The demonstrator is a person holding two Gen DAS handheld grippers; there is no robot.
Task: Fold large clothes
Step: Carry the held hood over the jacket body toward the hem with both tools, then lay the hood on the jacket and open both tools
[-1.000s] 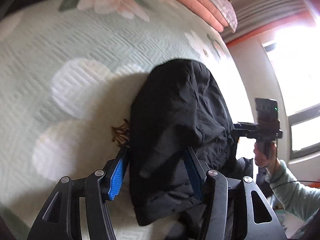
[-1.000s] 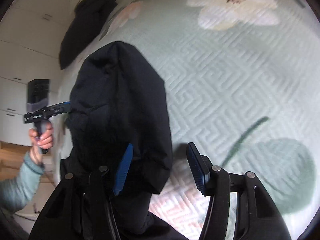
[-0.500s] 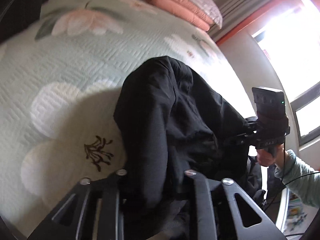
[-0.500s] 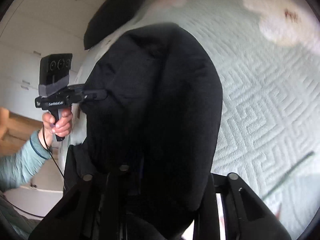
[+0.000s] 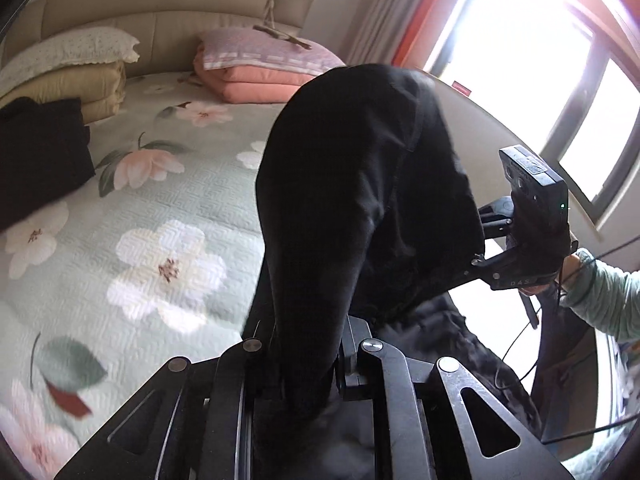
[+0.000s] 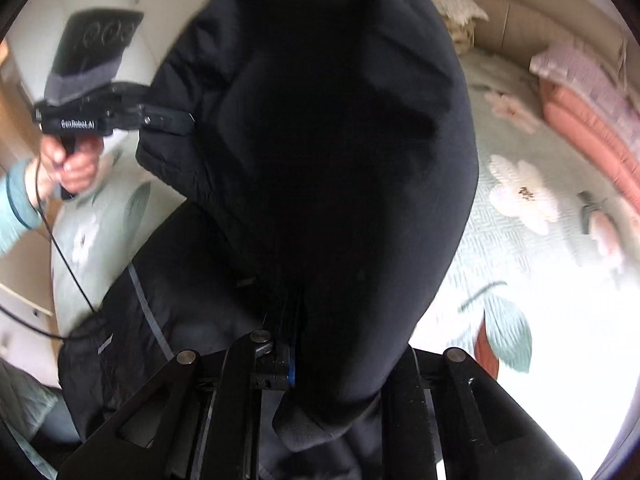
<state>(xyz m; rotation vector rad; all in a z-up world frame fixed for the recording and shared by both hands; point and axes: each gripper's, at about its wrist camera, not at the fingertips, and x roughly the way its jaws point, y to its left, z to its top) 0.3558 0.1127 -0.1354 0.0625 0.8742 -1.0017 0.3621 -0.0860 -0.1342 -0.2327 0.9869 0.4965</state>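
A large black garment (image 5: 360,180) hangs lifted above the flowered green quilt (image 5: 160,200), stretched between both grippers. My left gripper (image 5: 304,360) is shut on a bunched edge of it, and the cloth hides the fingertips. In the right wrist view the same garment (image 6: 320,140) fills the middle. The jaws of my right gripper (image 6: 320,344) are closing with the cloth pinched between them. Each view shows the other gripper biting the garment's far edge: the right one (image 5: 480,256) and the left one (image 6: 172,120), each held by a hand in a pale green sleeve.
A folded black cloth (image 5: 40,160) lies at the bed's left side. Yellow bedding (image 5: 80,84) and pink folded blankets (image 5: 260,84) are stacked by the headboard (image 5: 160,20). A bright window (image 5: 540,60) is on the right, and cables trail from the handles.
Both grippers went from open around the garment's edges on the bed to shut on it. Both then rose and rolled, lifting the garment off the quilt.
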